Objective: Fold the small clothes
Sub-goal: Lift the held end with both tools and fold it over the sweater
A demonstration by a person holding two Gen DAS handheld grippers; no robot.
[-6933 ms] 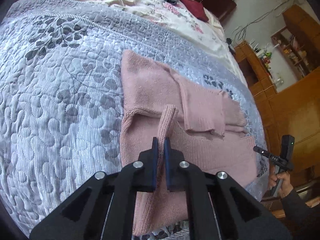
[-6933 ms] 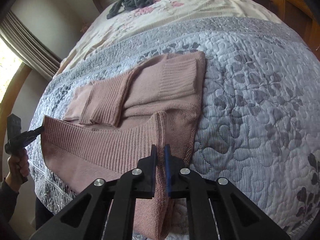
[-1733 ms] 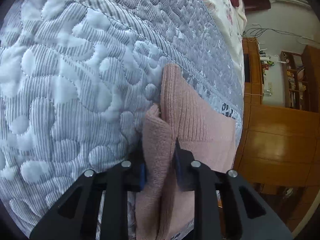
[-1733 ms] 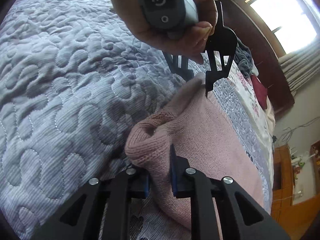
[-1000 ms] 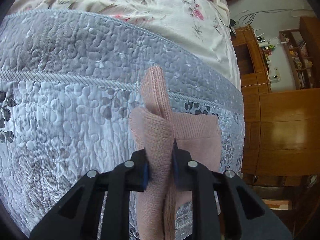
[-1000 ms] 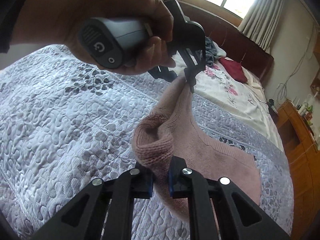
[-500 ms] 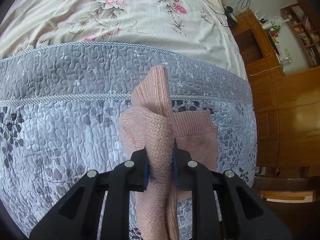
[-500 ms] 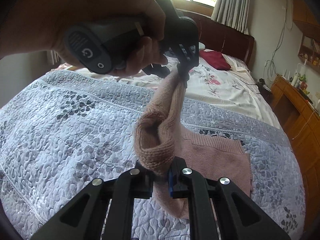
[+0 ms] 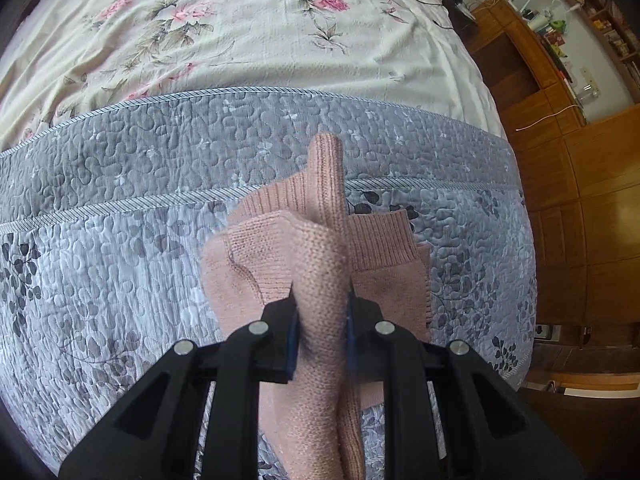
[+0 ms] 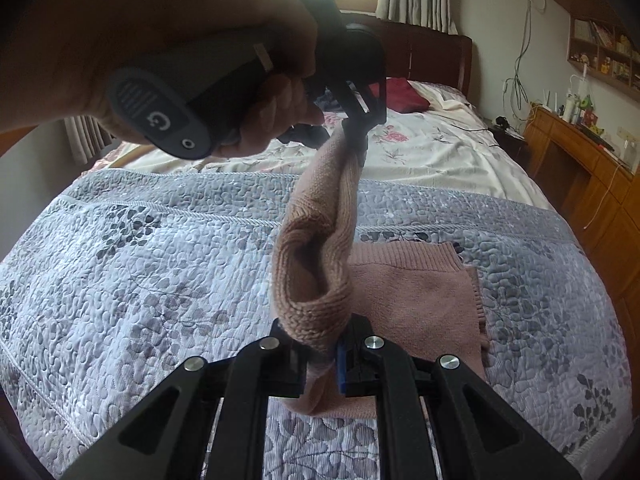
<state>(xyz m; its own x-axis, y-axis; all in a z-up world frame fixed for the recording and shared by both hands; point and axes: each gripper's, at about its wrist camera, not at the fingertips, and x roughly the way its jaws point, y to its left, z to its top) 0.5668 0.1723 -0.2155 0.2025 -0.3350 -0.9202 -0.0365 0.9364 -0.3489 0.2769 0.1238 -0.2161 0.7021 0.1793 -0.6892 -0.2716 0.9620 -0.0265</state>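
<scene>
Left wrist view: the left tool (image 9: 320,316) is clamping a lifted sweater (image 9: 320,272) fold above the bed (image 9: 120,240). Right wrist view: the right tool (image 10: 320,344) is clamping the other corner; the step looks like folding over, next laying it flat.

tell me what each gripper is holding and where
Both hold the pink sweater: right gripper and left gripper each pinch a bunched fold of its lifted edge.
</scene>
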